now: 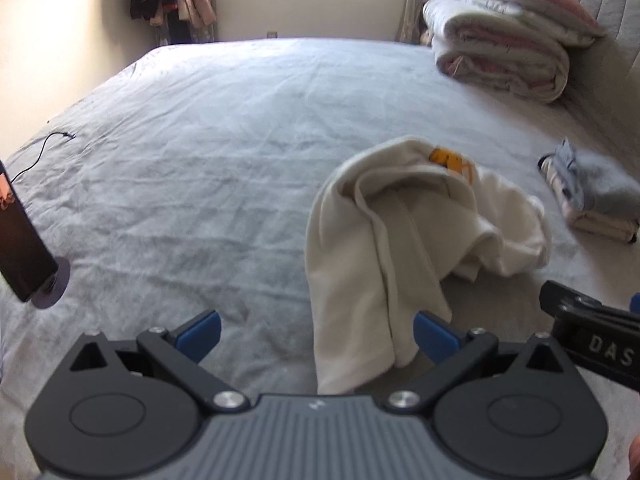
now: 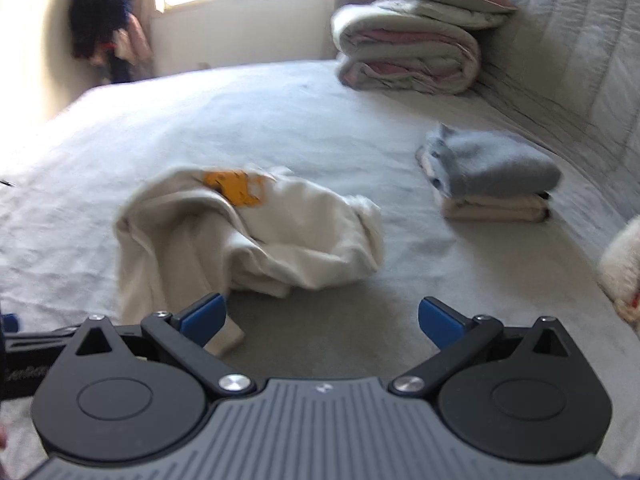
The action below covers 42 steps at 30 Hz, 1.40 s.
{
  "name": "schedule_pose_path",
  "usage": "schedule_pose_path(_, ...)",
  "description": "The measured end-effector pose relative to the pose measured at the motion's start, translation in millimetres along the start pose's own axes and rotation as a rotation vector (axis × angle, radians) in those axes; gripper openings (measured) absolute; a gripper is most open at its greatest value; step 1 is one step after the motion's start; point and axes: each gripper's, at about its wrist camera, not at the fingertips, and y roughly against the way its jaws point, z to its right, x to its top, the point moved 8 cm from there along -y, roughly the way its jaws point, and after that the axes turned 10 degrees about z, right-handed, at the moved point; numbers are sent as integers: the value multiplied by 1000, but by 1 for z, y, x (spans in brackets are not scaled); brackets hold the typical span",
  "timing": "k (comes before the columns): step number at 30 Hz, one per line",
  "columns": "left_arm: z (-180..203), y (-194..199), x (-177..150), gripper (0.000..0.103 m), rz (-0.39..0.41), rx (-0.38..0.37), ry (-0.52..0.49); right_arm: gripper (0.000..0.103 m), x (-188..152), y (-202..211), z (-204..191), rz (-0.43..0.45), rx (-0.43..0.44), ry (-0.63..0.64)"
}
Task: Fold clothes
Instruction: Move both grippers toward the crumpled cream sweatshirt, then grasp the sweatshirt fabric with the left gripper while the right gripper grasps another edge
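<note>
A crumpled cream garment with an orange print lies in a heap on the grey bed sheet. It also shows in the right wrist view. My left gripper is open, and a limp end of the garment lies between its blue fingertips. My right gripper is open and empty just in front of the heap, its left fingertip close to a cloth end. The right gripper's body shows at the right edge of the left wrist view.
A stack of folded clothes sits to the right near the padded headboard. Folded quilts and a pillow are piled at the far right. A phone on a stand and a cable are at the left. A fluffy white item lies at the right edge.
</note>
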Motion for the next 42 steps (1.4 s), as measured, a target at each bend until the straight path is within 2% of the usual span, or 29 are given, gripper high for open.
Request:
schedule_pose_path(1,-2,-4,0,102,13,-14,1,103,3,0,-2,11,40,-10)
schedule_pose_path(4,-7,-17,-1,102,42,-52,-8,103,5,-12,-6,-39,86,-8)
schedule_pose_path(10,-20,-43,-4,102,92,-119,-18,103,10,-45,-16,-61,37,91)
schedule_pose_path(14,-37,-62,-4,102,30,-113,31,103,12,-63,-27,-84,26,125)
schedule_pose_path(18,-43,-70,-7,102,-13,-159,66,103,20,-73,-32,-57,60,100)
schedule_pose_path(20,-45,-73,-9,101,-31,-168,72,97,20,-80,-30,-72,79,48)
schedule_pose_path(21,-46,-75,-11,99,-43,-171,85,79,19,-84,-28,-82,87,16)
schedule_pose_path(22,-46,-78,-12,96,-55,-181,104,64,15,-86,-25,-101,98,-29)
schedule_pose_path(24,-45,-84,-15,91,-81,-211,145,58,7,-89,-20,-131,127,-128)
schedule_pose_path(27,-43,-92,-20,84,-112,-246,202,57,-3,-89,-17,-133,174,-233)
schedule_pose_path(29,-40,-97,-22,74,-126,-271,234,57,-9,-89,-16,-125,202,-284)
schedule_pose_path(33,-28,-103,-27,69,-129,-329,268,58,-20,-89,-13,-108,258,-387)
schedule_pose_path(35,-23,-106,-30,53,-133,-353,282,58,-24,-91,-14,-97,275,-426)
schedule_pose_path(37,-20,-108,-32,43,-132,-364,292,58,-23,-94,-14,-83,308,-470)
schedule_pose_path(38,-20,-109,-32,33,-128,-367,295,53,-23,-94,-16,-80,329,-483)
schedule_pose_path(39,-19,-109,-32,28,-123,-372,297,46,-22,-92,-17,-76,345,-489)
schedule_pose_path(40,-20,-107,-30,20,-112,-374,294,29,-21,-90,-19,-71,366,-494)
schedule_pose_path(42,-21,-102,-27,13,-87,-375,288,10,-20,-85,-21,-67,391,-500)
